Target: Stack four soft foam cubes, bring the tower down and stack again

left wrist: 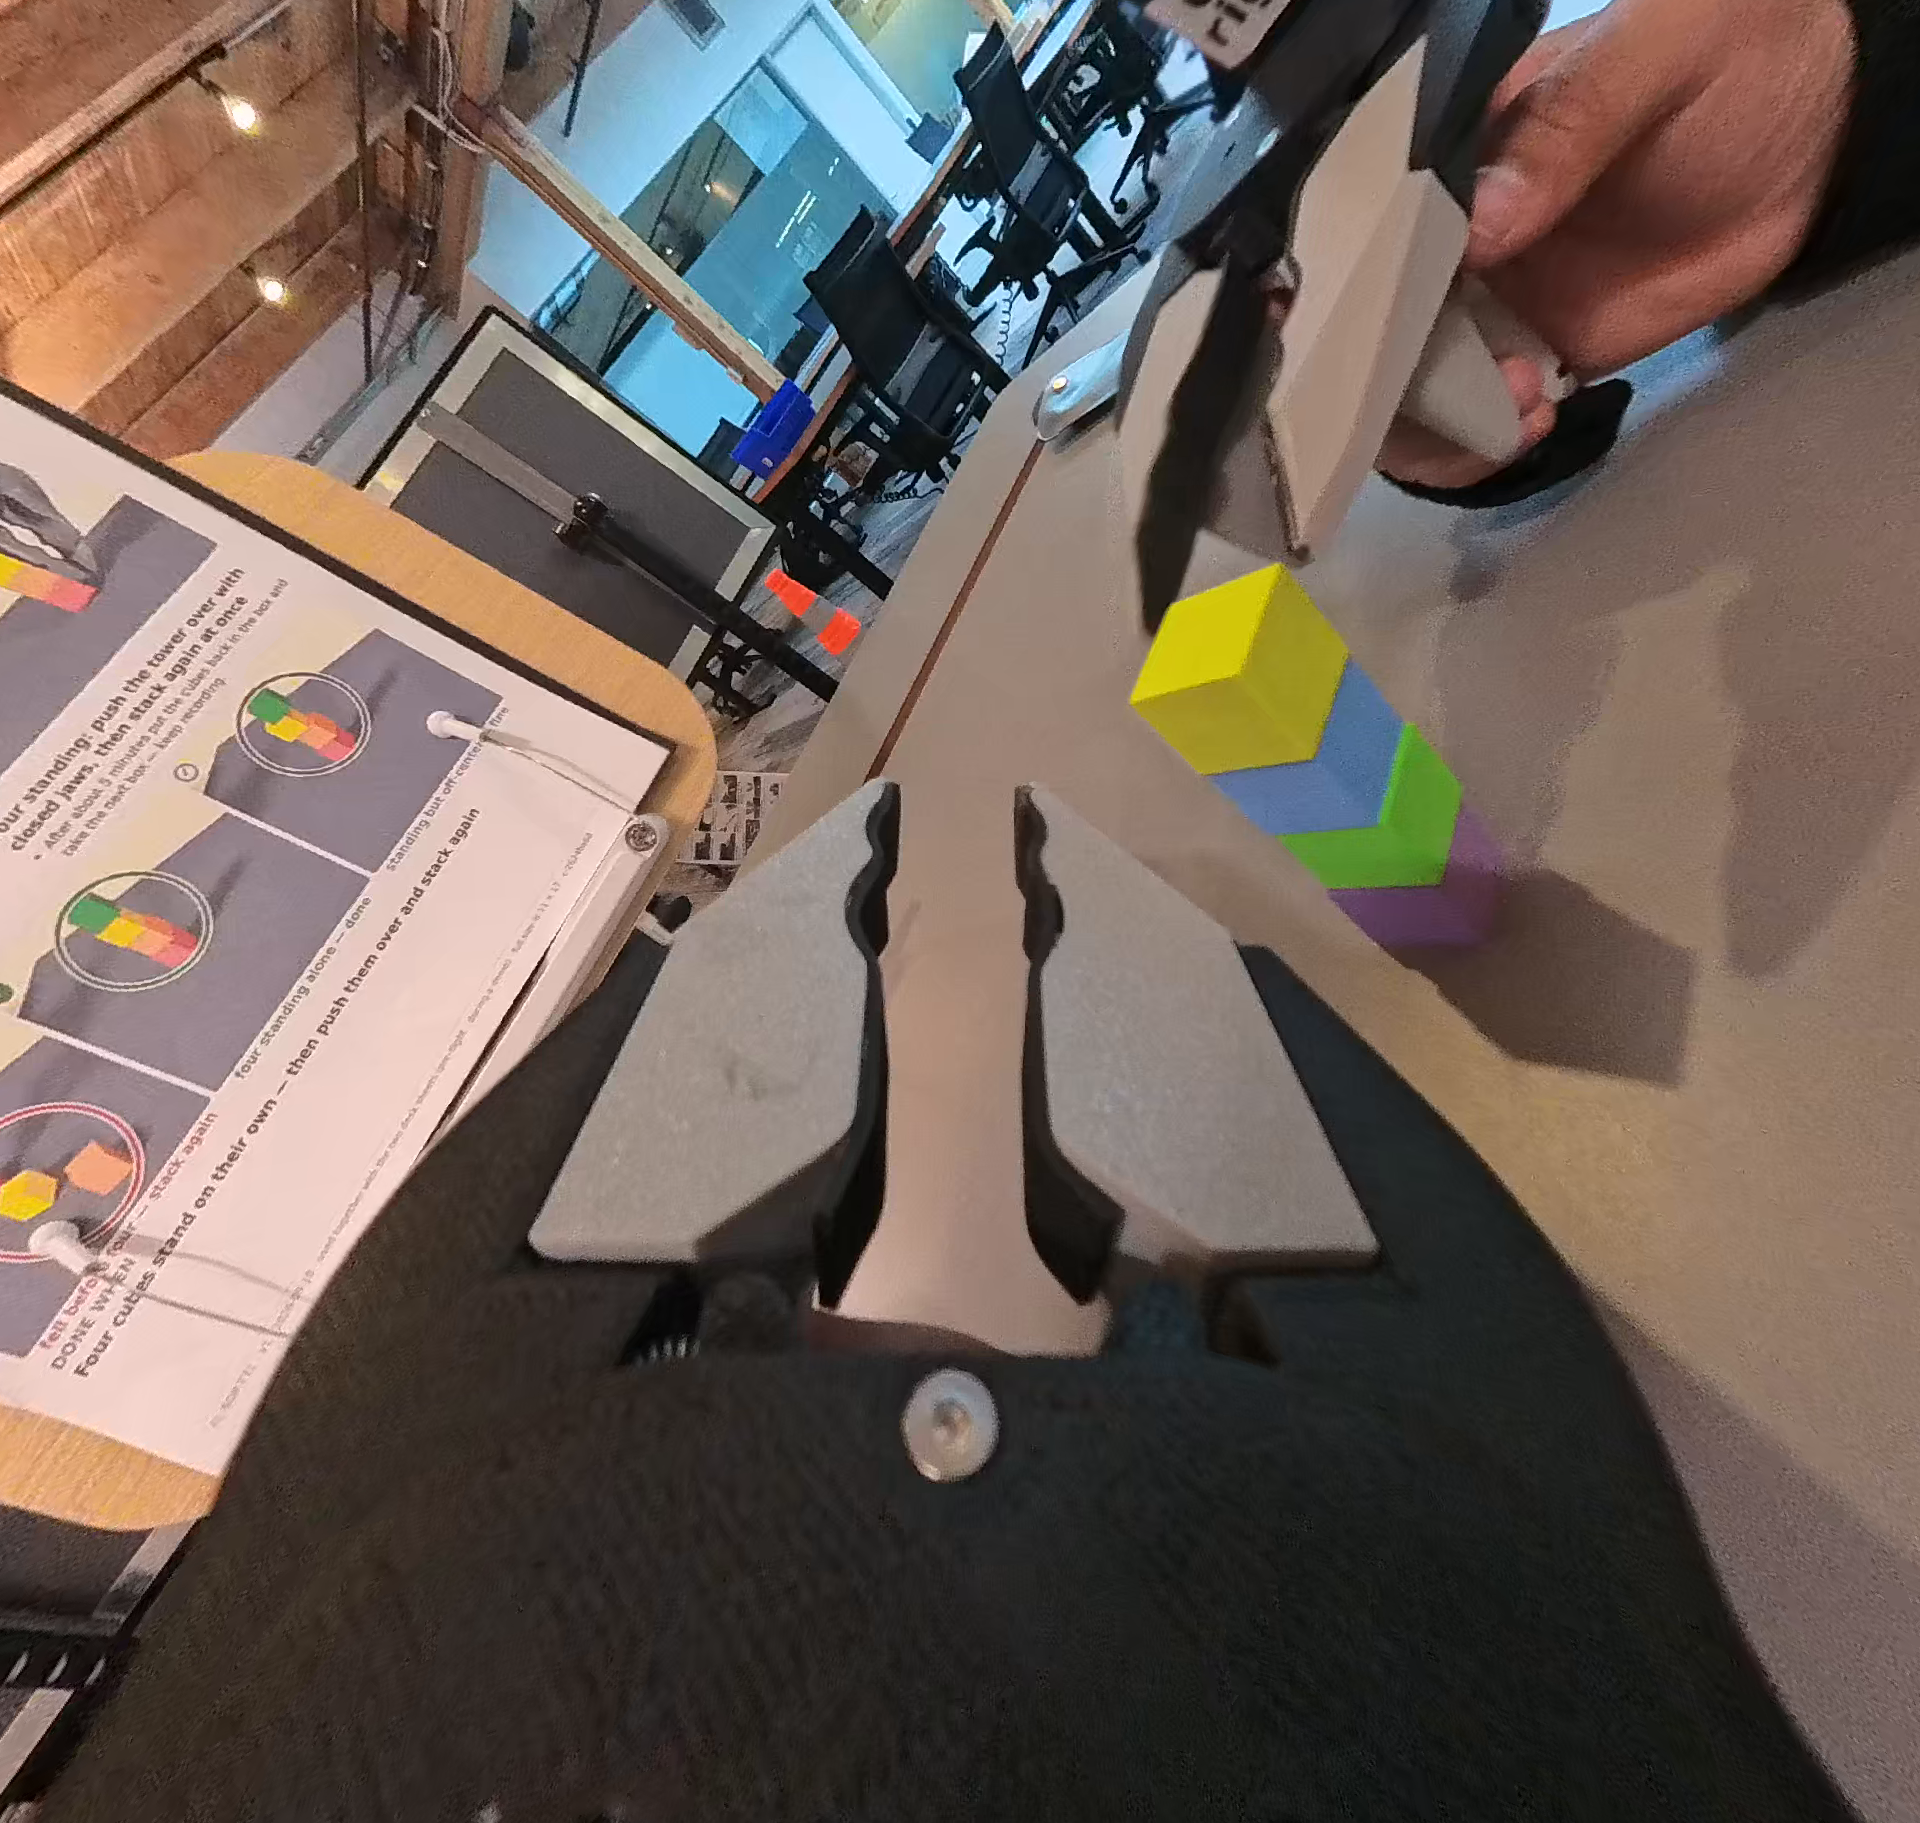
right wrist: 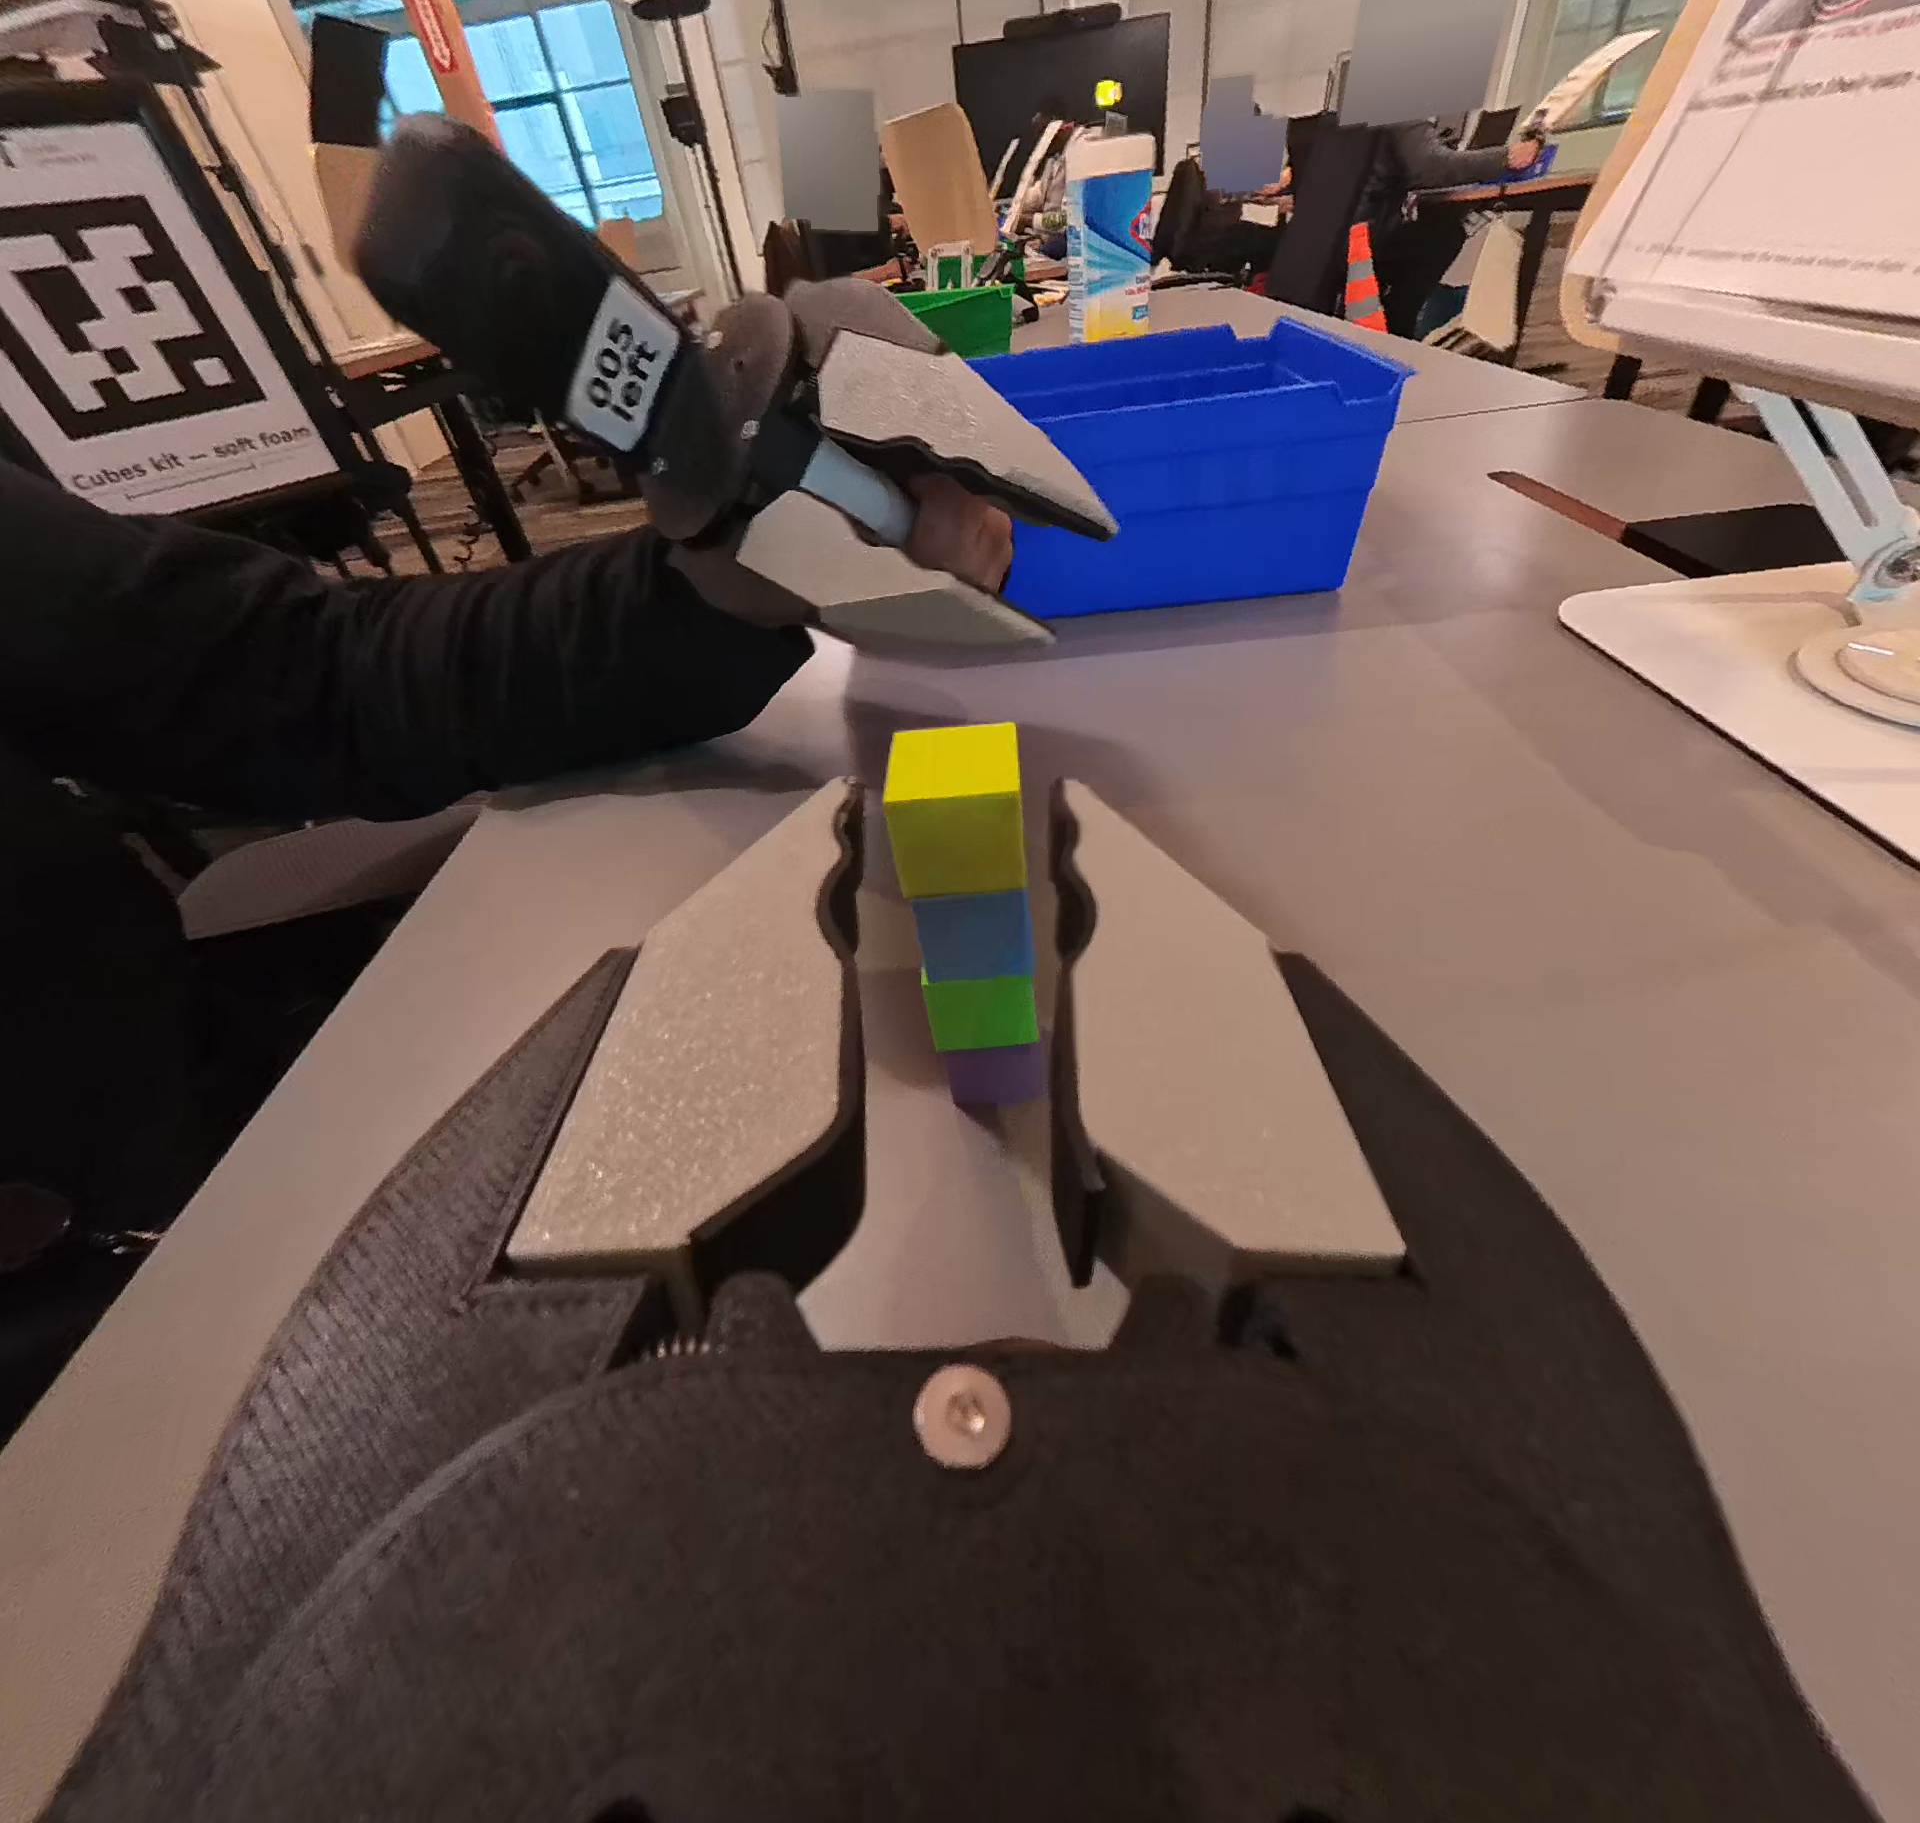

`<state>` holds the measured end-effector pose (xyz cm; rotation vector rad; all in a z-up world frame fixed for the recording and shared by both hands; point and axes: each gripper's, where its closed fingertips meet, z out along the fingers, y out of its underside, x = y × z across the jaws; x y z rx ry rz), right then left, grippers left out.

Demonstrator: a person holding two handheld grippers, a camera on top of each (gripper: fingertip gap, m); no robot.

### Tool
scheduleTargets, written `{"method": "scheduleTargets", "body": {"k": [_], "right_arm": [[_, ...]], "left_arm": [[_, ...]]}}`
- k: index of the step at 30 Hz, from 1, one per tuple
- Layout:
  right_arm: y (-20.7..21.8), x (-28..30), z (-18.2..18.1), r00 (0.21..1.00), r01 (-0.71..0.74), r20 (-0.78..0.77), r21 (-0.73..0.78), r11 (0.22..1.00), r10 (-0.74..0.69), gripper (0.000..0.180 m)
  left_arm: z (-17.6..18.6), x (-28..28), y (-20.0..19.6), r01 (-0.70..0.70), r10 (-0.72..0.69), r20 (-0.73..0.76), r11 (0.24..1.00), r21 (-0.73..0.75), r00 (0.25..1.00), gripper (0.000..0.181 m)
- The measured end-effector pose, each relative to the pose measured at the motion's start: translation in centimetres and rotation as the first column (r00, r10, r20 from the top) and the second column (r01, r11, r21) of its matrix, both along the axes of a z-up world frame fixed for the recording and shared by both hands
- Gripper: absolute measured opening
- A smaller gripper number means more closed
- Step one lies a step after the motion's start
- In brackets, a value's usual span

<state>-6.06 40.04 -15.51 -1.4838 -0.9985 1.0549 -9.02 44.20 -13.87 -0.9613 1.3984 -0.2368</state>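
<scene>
I see 4-cube tower (right wrist: 971, 926) standing mid desk (right wrist: 1455, 786), yellow top. R gripper (right wrist: 956, 817) jaws parted, empty, straddling it w/o contact. L gripper (left wrist: 951, 817) part-open, empty.

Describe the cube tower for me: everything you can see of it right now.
The tower is four matte foam cubes on the grey table: purple cube at the bottom, then green cube, blue cube, and yellow cube on top. It stands upright, with the layers slightly offset. The right claw is open around the top, apparently not touching.
</scene>
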Motion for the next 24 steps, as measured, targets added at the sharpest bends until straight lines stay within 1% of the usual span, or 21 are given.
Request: {"method": "scheduleTargets", "body": {"k": [1, 3, 5, 6, 7, 8, 10, 11, 13, 14, 15, 16, 17, 18, 20, 22, 24], "right_arm": [[-0.4, 0.1, 0.2, 1.000, -0.013, 0.002, 0.010, 1.000, 0.013, 0.025], [-0.9, 0.3, 0.2, 0.999, -0.018, 0.044, 0.044, 0.999, 0.016, 0.019], [-1.3, 0.3, -0.8, 0.989, -0.020, 0.146, 0.086, 0.996, 0.007, 0.017], [-1.7, 0.1, -1.2, 0.982, -0.032, 0.186, 0.100, 0.994, 0.012, 0.017], [-2.1, 0.0, -1.5, 0.977, -0.044, 0.211, 0.108, 0.993, 0.021, 0.016], [-2.3, -0.1, -1.5, 0.975, -0.041, 0.220, 0.118, 0.992, 0.014, 0.017], [-1.6, -0.1, -0.9, 0.977, 0.029, 0.205, 0.154, 0.988, -0.061, 0.024], [-0.9, 0.3, -0.6, 0.973, 0.081, 0.202, 0.170, 0.982, -0.115, 0.022], [0.9, 1.6, -0.4, 0.943, 0.206, 0.221, 0.209, 0.956, -0.251, 0.020], [1.4, 2.2, -0.3, 0.929, 0.243, 0.225, 0.231, 0.942, -0.295, 0.021], [1.1, 2.4, 0.0, 0.933, 0.230, 0.222, 0.242, 0.943, -0.284, 0.021], [0.2, 2.1, 0.3, 0.951, 0.175, 0.210, 0.239, 0.955, -0.226, 0.016], [-1.0, 1.8, 0.7, 0.968, 0.111, 0.195, 0.227, 0.968, -0.157, 0.005], [-1.9, 1.6, 1.0, 0.977, 0.067, 0.182, 0.220, 0.973, -0.108, 0.000], [-3.2, 1.2, 1.2, 0.985, -0.004, 0.172, 0.209, 0.978, -0.033, 0.000], [-4.6, 0.4, 0.5, 0.982, -0.093, 0.180, 0.151, 0.984, 0.065, 0.000], [-4.6, -0.3, -0.9, 0.970, -0.112, 0.230, 0.114, 0.987, 0.084, 0.000]], "left_arm": [[0.0, -0.1, 0.3, -0.016, 0.016, 0.000, 1.000, -0.004, 1.000, 0.019], [-0.6, -0.6, 2.2, -0.113, 0.113, -0.023, 0.993, -0.031, 0.993, 0.016], [-2.9, -1.6, 5.0, -0.264, 0.252, -0.124, 0.960, -0.097, 0.960, 0.012], [-4.3, -2.2, 6.2, -0.335, 0.310, -0.178, 0.933, -0.132, 0.934, 0.006], [-5.9, -2.7, 6.9, -0.388, 0.344, -0.235, 0.905, -0.175, 0.909, 0.000], [-7.4, -3.0, 7.3, -0.421, 0.352, -0.292, 0.880, -0.221, 0.889, 0.000], [-9.7, -3.3, 7.4, -0.462, 0.346, -0.372, 0.837, -0.293, 0.862, 0.000], [-10.3, -3.4, 7.4, -0.474, 0.343, -0.391, 0.822, -0.315, 0.854, 0.001], [-11.0, -3.5, 7.3, -0.488, 0.337, -0.409, 0.797, -0.356, 0.848, 0.002], [-11.2, -3.4, 7.2, -0.491, 0.333, -0.411, 0.786, -0.376, 0.848, 0.002], [-11.3, -3.4, 7.2, -0.492, 0.331, -0.411, 0.779, -0.389, 0.849, 0.002], [-11.3, -3.6, 7.2, -0.498, 0.336, -0.413, 0.774, -0.390, 0.846, 0.002], [-11.3, -3.7, 7.4, -0.507, 0.346, -0.417, 0.772, -0.382, 0.841, 0.002], [-11.3, -3.8, 7.5, -0.512, 0.351, -0.418, 0.772, -0.378, 0.838, 0.002], [-11.4, -3.8, 7.4, -0.508, 0.345, -0.418, 0.771, -0.384, 0.840, 0.002], [-11.4, -3.8, 7.5, -0.511, 0.347, -0.424, 0.774, -0.374, 0.837, 0.002], [-11.5, -3.8, 7.4, -0.512, 0.348, -0.429, 0.778, -0.365, 0.834, 0.002]]}}
